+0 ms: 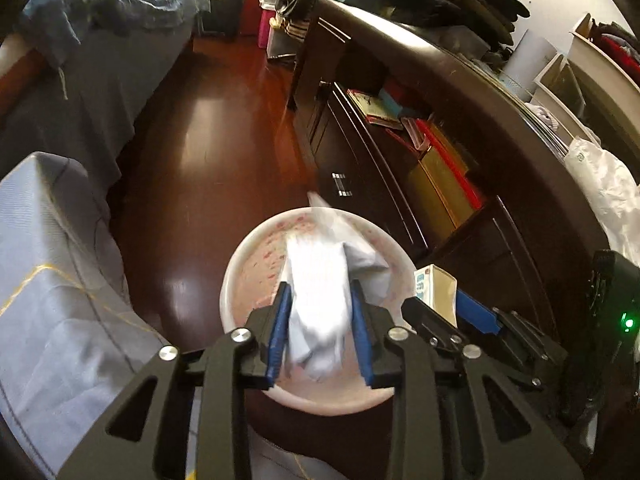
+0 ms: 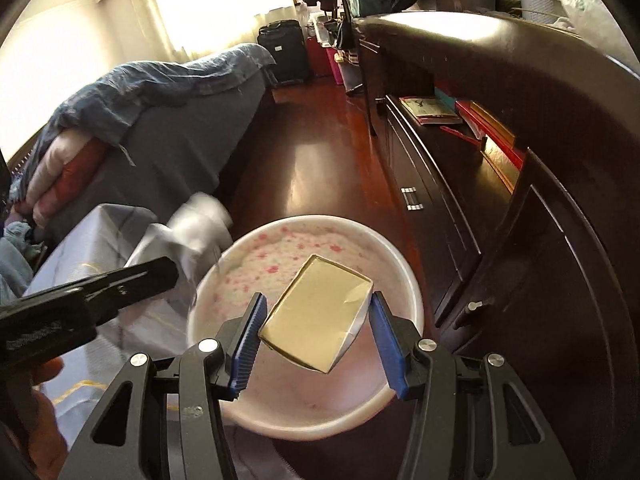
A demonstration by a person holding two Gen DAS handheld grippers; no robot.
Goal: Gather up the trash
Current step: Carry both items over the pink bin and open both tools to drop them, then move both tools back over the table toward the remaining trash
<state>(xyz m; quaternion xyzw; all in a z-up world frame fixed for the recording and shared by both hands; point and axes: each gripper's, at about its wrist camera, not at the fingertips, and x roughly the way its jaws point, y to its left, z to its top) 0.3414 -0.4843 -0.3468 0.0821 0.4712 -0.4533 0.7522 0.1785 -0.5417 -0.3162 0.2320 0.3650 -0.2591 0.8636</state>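
Above the pink-speckled bin [image 1: 240, 280], the left claw [image 1: 320, 332] grips crumpled white paper [image 1: 316, 300]; the right claw [image 2: 316, 332] clamps a small carton [image 2: 316, 316]

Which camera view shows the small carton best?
The right wrist view: the carton fills the centre between the blue fingers, above the bin. The left wrist view shows only its end at the edge.

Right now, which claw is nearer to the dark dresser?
The right claw, holding the small carton over the bin, is on the dresser side. The left claw, with crumpled paper, is farther away.
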